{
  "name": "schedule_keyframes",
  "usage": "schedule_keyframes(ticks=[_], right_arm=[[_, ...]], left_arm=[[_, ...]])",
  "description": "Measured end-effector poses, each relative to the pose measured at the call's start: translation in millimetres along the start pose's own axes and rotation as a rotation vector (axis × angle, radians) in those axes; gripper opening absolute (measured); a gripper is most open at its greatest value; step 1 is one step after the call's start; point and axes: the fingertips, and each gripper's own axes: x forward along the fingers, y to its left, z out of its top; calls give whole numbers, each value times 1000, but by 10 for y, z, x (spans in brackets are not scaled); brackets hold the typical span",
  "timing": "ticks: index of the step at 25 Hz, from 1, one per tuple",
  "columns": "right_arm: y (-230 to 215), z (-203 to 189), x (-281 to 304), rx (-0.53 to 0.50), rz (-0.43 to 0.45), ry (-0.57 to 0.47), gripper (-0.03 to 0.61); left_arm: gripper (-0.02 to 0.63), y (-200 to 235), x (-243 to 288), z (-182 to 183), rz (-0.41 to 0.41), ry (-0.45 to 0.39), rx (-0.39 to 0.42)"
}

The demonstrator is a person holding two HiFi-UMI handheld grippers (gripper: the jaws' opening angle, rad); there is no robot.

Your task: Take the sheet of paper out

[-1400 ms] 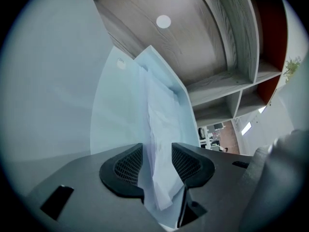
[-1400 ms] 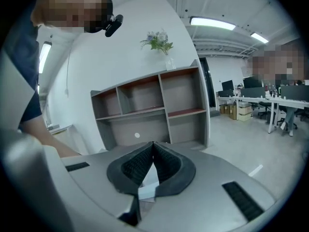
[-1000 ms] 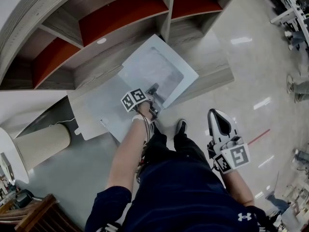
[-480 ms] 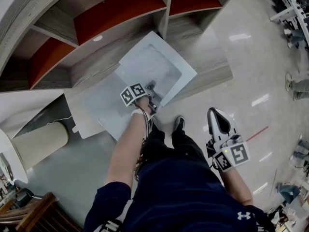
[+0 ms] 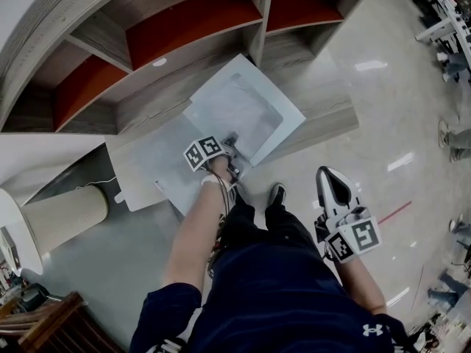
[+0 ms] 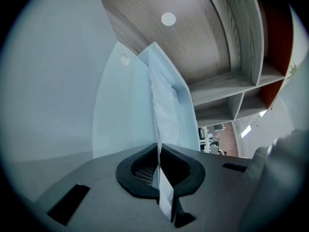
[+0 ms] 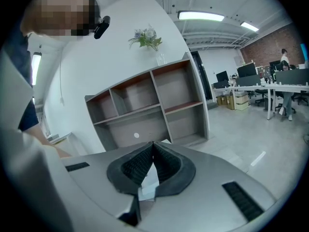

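Observation:
A white sheet of paper lies inside a pale folder on the low wooden shelf top. My left gripper is at the sheet's near edge. In the left gripper view its jaws are shut on the thin paper edge, which runs up between the pads. My right gripper hangs beside the person's right leg, away from the shelf. It is shut, and in the right gripper view nothing sits between its pads.
Shelf compartments with red backs rise behind the shelf top. A beige cylinder stands at the left. The person's shoes rest on the glossy floor just before the shelf. Office desks stand far right.
The left gripper stays at the sheet's near edge and its jaws have drawn together on it. The right gripper has not moved.

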Motion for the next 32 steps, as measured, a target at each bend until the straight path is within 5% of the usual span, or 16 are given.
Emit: schedule_keyframes(ticks=[9, 32], right_arm=[[138, 17, 8, -8, 46, -15, 12], [424, 168, -136, -27, 120, -84, 12]], left_arm=[[17, 176, -501, 56, 45, -59, -21], [15, -187, -1816, 65, -85, -201, 27]])
